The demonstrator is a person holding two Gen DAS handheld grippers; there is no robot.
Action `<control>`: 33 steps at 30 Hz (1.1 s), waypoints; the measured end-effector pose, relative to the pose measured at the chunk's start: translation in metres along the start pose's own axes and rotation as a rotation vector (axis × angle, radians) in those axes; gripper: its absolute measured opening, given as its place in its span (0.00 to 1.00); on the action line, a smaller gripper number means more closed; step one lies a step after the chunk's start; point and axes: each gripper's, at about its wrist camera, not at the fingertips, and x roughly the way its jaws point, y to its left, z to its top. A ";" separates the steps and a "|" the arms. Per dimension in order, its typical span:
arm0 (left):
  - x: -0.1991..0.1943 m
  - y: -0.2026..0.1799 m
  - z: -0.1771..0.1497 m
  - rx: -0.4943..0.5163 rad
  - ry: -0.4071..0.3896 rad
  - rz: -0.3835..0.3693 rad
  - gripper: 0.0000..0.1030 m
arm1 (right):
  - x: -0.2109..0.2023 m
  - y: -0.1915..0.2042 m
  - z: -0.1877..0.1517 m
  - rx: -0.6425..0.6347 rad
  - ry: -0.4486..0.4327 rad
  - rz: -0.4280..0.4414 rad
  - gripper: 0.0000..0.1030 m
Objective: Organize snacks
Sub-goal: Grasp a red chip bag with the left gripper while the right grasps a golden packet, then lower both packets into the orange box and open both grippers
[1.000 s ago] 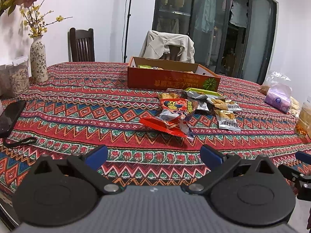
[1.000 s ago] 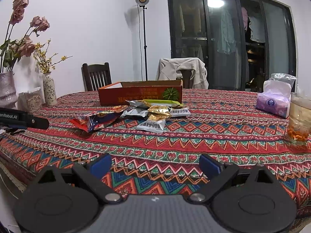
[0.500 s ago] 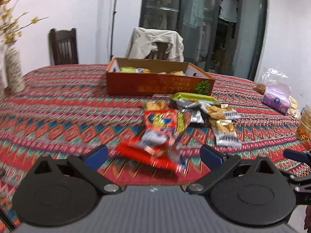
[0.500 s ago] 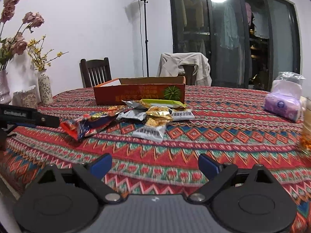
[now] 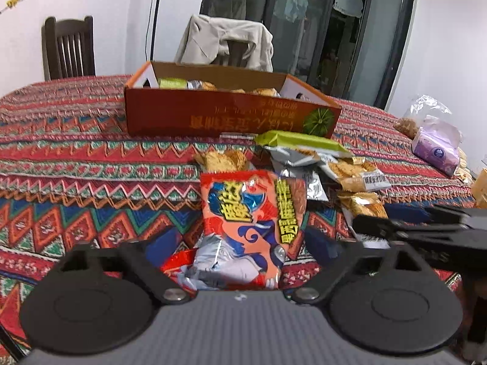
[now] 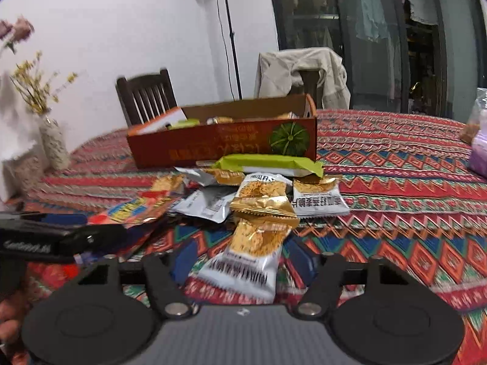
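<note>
A pile of snack packets lies on the patterned tablecloth (image 5: 76, 182) in front of an open orange cardboard box (image 5: 213, 115) (image 6: 213, 149) that holds a few snacks. My left gripper (image 5: 242, 243) is low over the cloth and its jaws are closing. A red snack bag (image 5: 249, 222) lies between the blue pads, which do not visibly press it. My right gripper (image 6: 242, 258) is also closing around a gold-and-silver packet (image 6: 252, 252), with a gap on each side. A long green packet (image 5: 304, 143) (image 6: 268, 164) rests against the box.
The right gripper's black fingers (image 5: 426, 231) reach in close beside the left one. A purple tissue pack (image 5: 435, 149) sits at the far right and a vase (image 6: 54, 149) at the left. A chair with a jacket (image 5: 225, 42) stands behind the box.
Both grippers have moved forward and down onto the snack pile and their jaws have narrowed. The red bag now lies between the left fingers and the gold packet between the right ones.
</note>
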 end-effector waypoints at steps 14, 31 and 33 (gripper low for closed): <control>-0.046 -0.007 -0.012 -0.015 -0.040 -0.020 0.51 | -0.015 0.001 -0.014 -0.069 0.037 0.036 0.39; -0.064 -0.019 0.055 -0.090 -0.161 -0.136 0.51 | -0.069 -0.020 0.000 -0.045 -0.073 0.121 0.39; -0.051 -0.019 0.089 -0.094 -0.187 -0.158 0.51 | -0.067 -0.024 0.026 -0.077 -0.121 0.141 0.39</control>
